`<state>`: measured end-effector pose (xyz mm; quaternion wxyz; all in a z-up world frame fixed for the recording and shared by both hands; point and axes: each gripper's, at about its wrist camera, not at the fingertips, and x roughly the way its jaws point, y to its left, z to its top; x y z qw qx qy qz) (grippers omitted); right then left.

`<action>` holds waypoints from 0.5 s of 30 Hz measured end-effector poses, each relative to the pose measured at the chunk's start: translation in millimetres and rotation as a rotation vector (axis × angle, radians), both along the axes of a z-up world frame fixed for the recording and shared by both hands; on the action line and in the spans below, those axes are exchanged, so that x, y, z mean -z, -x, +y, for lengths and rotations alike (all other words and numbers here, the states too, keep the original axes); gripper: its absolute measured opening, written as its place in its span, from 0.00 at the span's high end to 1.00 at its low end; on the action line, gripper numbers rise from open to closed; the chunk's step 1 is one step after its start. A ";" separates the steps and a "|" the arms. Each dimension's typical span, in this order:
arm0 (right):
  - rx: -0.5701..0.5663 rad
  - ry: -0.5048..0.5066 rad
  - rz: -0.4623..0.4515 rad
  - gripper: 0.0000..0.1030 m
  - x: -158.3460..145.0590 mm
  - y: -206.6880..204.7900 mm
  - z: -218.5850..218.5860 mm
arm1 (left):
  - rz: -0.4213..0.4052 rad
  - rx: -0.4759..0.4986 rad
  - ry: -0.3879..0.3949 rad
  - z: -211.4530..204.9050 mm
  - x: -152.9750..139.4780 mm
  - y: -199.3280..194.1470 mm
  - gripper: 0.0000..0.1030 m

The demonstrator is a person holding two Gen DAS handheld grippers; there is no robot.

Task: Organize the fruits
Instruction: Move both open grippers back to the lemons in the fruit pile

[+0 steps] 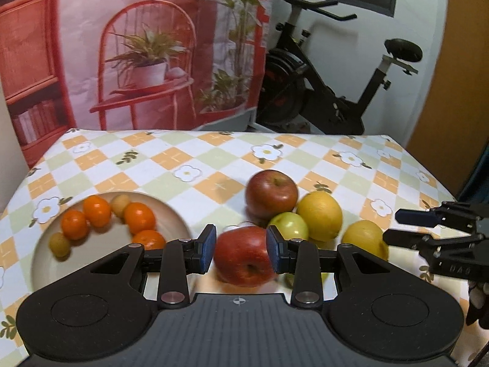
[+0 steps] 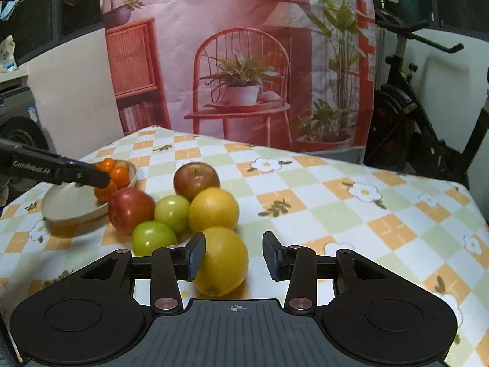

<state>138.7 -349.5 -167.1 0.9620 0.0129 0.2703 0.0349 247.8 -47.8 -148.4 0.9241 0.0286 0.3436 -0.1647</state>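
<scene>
On the left of the checked floral tablecloth (image 1: 189,153), a shallow cream ceramic plate (image 1: 171,211) holds small orange mandarins (image 1: 97,211) and two tan round fruits. Just right of it, the left gripper (image 1: 240,249) frames a red apple (image 1: 241,255), pads alongside its flanks; whether they press I cannot tell. Further right, the right gripper (image 2: 233,255) stands open, its left pad beside a yellow-orange citrus (image 2: 224,261), nearest that hand.

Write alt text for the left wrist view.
The left gripper has its blue-padded jaws around a red apple on the checked floral tablecloth. A beige plate of small oranges lies left; another apple, green and yellow fruit right.
</scene>
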 end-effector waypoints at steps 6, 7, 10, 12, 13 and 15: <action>-0.036 0.002 0.008 0.58 9.9 5.6 3.4 | 0.008 0.033 -0.023 -14.3 1.4 1.8 0.63; -0.039 -0.003 0.011 0.57 11.8 5.6 3.0 | 0.009 0.037 -0.026 -14.8 1.2 2.3 0.63; -0.044 -0.016 0.019 0.57 16.5 4.6 1.1 | 0.014 0.049 -0.032 -19.6 1.6 1.4 0.63; -0.051 -0.020 0.027 0.57 20.2 3.7 0.7 | 0.015 0.057 -0.034 -23.5 1.6 -0.1 0.63; -0.055 -0.022 0.029 0.57 21.1 3.3 0.6 | 0.016 0.060 -0.035 -25.4 1.3 -0.7 0.63; -0.063 -0.033 0.032 0.56 23.7 2.1 -0.8 | 0.021 0.069 -0.033 -29.9 0.8 -2.3 0.63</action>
